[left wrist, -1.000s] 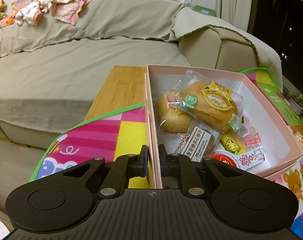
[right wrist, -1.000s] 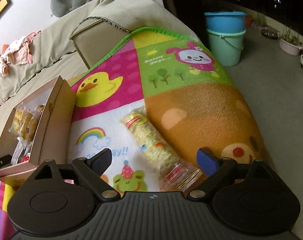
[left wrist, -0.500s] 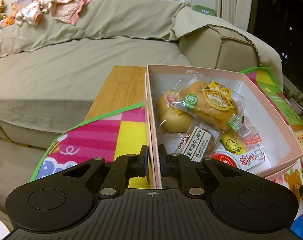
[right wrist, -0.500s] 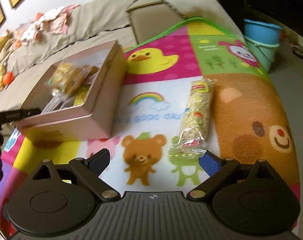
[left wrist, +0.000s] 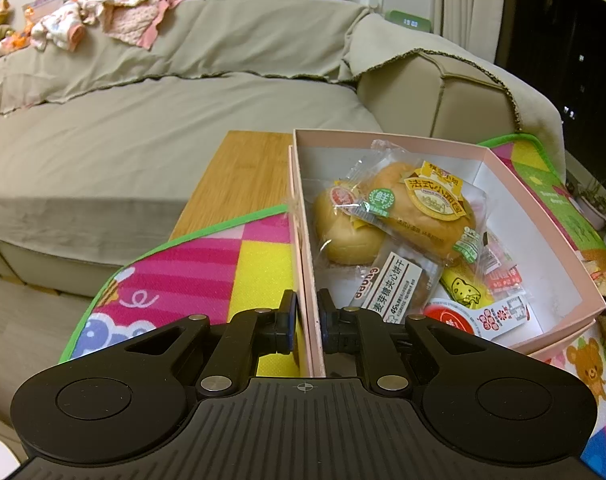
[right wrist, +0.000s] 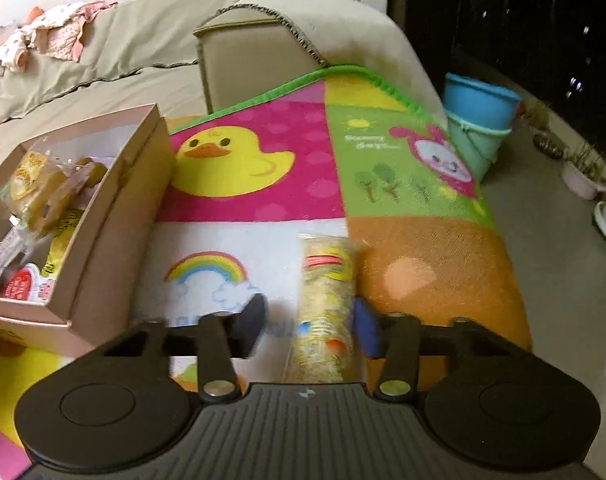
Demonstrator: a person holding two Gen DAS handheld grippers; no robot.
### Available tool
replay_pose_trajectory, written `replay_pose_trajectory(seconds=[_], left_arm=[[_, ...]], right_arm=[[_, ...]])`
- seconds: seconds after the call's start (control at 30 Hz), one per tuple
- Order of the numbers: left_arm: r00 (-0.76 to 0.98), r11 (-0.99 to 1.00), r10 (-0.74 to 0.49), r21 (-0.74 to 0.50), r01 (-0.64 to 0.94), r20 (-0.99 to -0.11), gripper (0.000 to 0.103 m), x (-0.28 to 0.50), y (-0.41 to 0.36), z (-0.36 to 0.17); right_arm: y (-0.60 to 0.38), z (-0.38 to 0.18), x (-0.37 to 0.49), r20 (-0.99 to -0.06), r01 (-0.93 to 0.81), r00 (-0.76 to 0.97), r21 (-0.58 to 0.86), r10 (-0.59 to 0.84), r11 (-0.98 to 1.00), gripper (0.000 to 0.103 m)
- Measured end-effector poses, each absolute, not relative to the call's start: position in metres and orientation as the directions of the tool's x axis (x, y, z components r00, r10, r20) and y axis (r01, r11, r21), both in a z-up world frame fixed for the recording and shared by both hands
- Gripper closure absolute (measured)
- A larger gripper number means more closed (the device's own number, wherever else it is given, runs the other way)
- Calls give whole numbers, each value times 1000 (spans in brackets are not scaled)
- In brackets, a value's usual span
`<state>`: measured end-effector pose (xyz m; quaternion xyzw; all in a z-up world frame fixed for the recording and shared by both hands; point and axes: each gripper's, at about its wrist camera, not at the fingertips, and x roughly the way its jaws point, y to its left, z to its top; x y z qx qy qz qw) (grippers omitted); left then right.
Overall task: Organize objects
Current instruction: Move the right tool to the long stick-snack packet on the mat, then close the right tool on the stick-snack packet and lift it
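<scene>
A pink cardboard box (left wrist: 543, 216) stands on a colourful play mat (left wrist: 207, 276) and holds wrapped buns (left wrist: 423, 208) and several small snack packets. My left gripper (left wrist: 306, 320) is shut on the box's near left wall. The box also shows at the left of the right wrist view (right wrist: 115, 216). A long clear snack packet (right wrist: 327, 304) lies on the mat to the right of the box. My right gripper (right wrist: 309, 326) is open, its fingers either side of the packet's near end; the right finger is close to it.
A beige sofa (left wrist: 143, 112) runs behind and left of the mat, with clothes (left wrist: 103, 16) on its back. A wooden board (left wrist: 243, 172) lies beside the box. Blue and green buckets (right wrist: 479, 120) and plant pots (right wrist: 583, 176) stand on the floor at the right.
My right gripper has swung and moved forward over the long snack packet, so its fingers now straddle it, and the jaws have narrowed. My left gripper has kept its hold on the box wall.
</scene>
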<state>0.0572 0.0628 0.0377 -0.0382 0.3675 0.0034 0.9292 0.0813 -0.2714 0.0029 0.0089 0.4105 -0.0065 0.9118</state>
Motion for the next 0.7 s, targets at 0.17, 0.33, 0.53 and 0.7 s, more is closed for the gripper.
replay_pose_trajectory(seconds=[0.17, 0.33, 0.53, 0.7], left_arm=[[732, 997, -26, -75, -35, -681, 90, 57, 64, 37], [734, 996, -30, -81, -34, -678, 90, 56, 65, 36], [732, 996, -25, -79, -39, -681, 90, 56, 65, 36], [733, 995, -39, -94, -35, -679, 90, 56, 66, 36]], right_arm=[[-260, 7, 58, -783, -54, 620, 2, 35, 999, 73], [-261, 21, 24, -809, -69, 584, 33, 68, 997, 73], [-261, 93, -4, -705, -79, 695, 115, 138, 990, 97], [-235, 156, -4, -566, -176, 804, 68, 184, 982, 96]])
